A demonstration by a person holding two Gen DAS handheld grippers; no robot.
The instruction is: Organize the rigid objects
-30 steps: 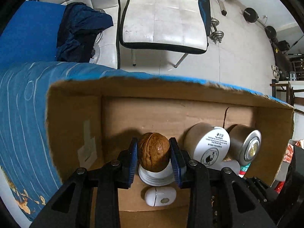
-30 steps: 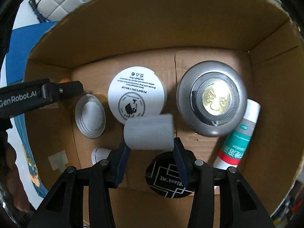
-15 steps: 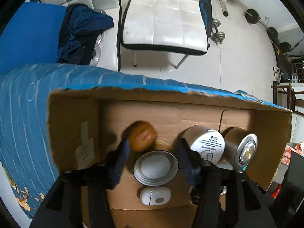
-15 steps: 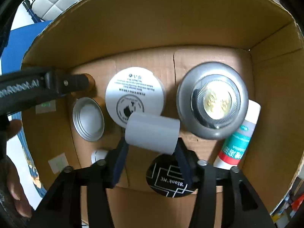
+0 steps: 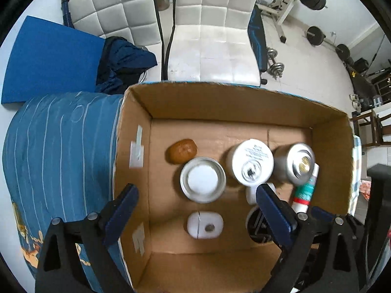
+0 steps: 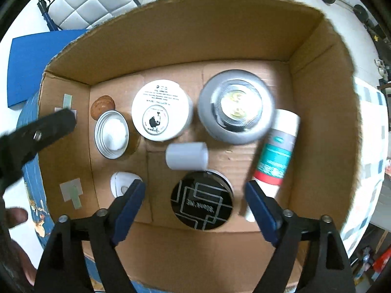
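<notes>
**Both tongs empty above the box, two things just let go**

Left wrist view: my left tongs [image 5: 195, 210] point straight down into the cardboard box [image 5: 220, 102], and their jaws have just been opening; they now stand wide with nothing between them. The walnut [image 5: 182, 151] lies on the box floor just beside the open tin [image 5: 202, 179], near the left wall. A small white case [image 5: 204, 225] sits below the tin.

Right wrist view: my right tongs [image 6: 194, 204] have likewise just been opening and hold nothing. The white cap [image 6: 187, 155] lies on its side between the cream jar [image 6: 161, 109] and the black lid [image 6: 202, 201], close to the silver lamp [image 6: 235, 106] and the tube [image 6: 278, 149].

My worry is the round pieces. I judge the walnut and the cap could roll, since both are curved and loose. The two tongs also work near each other, so a careless move might knock the jar or tin
</notes>
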